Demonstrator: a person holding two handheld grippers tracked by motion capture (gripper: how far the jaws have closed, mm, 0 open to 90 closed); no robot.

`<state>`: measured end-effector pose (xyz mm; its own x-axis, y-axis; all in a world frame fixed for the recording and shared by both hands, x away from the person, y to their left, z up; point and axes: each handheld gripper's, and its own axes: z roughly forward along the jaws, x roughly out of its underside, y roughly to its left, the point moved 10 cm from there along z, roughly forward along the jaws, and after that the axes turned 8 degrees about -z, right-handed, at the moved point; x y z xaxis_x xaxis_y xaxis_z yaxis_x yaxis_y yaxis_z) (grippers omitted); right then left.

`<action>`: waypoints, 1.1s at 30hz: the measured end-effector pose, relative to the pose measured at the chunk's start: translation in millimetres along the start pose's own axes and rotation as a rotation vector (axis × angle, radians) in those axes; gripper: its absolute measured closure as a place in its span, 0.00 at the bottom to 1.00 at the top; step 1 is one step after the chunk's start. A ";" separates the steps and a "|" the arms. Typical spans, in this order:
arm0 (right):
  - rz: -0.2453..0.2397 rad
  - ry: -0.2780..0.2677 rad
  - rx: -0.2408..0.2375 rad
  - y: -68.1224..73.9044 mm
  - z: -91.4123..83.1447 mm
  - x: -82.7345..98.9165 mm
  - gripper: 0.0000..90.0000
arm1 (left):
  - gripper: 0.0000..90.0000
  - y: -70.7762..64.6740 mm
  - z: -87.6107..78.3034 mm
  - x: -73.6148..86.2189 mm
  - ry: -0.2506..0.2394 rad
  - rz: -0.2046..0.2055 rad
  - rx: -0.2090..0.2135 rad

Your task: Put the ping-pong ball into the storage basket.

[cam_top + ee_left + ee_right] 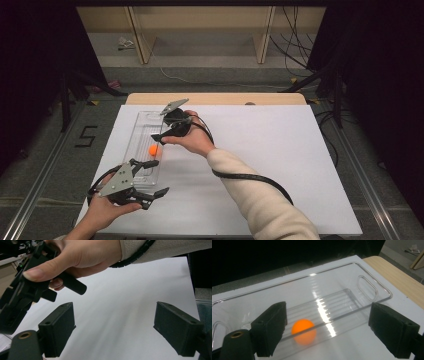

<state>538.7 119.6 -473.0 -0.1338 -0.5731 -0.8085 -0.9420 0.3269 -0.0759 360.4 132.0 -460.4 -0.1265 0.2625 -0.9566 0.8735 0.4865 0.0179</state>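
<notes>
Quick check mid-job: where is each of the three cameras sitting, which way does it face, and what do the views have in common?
High view: fixed above the person's side, looking forward and down on the white table top; both forearms, the left gripper and the right gripper show.
Left gripper view: rides the left gripper, looking across the table at the right hand.
Right gripper view: rides the right gripper, looking down into the clear plastic tray at the small orange ball.
Shared: tray and ball also show in the high view.

A ball (153, 149) lies in a tray (141, 131) on the table's (280, 150) left side, between the two grippers
</notes>
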 end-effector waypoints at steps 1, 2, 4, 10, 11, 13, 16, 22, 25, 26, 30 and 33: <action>0.003 0.000 0.003 -0.6 -2.0 1.2 0.18 | 0.18 0.1 0.0 0.0 0.000 -0.001 -0.001; 0.004 -0.001 0.002 -1.1 -4.5 2.3 0.18 | 0.18 0.1 -0.1 0.0 0.000 -0.002 -0.001; 0.007 -0.003 0.008 -2.8 -9.3 4.8 0.18 | 0.18 0.0 0.0 0.0 0.000 0.000 -0.001; 0.017 -0.007 0.020 -7.3 -25.2 15.4 0.18 | 0.18 0.2 0.1 0.0 0.000 -0.001 -0.002; 0.019 -0.008 0.023 -8.3 -28.3 17.6 0.18 | 0.18 0.3 0.1 0.1 0.000 -0.001 -0.002; 0.025 -0.009 0.029 -10.8 -34.5 22.1 0.18 | 0.18 0.3 0.1 0.2 0.000 -0.002 -0.003; 0.032 -0.007 0.040 -14.0 -44.0 29.8 0.18 | 0.18 0.3 0.1 0.2 0.001 -0.002 -0.003; 0.051 -0.005 0.059 -19.8 -64.0 47.0 0.18 | 0.18 0.7 0.0 0.4 0.001 -0.003 -0.006; 0.064 -0.007 0.070 -23.1 -74.7 55.9 0.18 | 0.18 0.7 0.1 0.3 0.000 -0.004 -0.007; 0.068 -0.003 0.075 -23.9 -78.3 59.5 0.18 | 0.18 0.7 0.0 0.3 0.000 -0.005 -0.007; 0.082 0.003 0.091 -27.0 -92.2 73.6 0.18 | 0.18 0.9 0.1 0.4 0.001 -0.006 -0.007; 0.095 0.005 0.103 -29.0 -102.4 83.0 0.18 | 0.18 1.0 0.2 0.4 0.001 -0.004 -0.008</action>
<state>523.4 -14.4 -478.1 -0.2221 -0.5395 -0.8121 -0.8884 0.4552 -0.0594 361.3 132.4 -460.9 -0.1310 0.2614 -0.9563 0.8693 0.4941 0.0160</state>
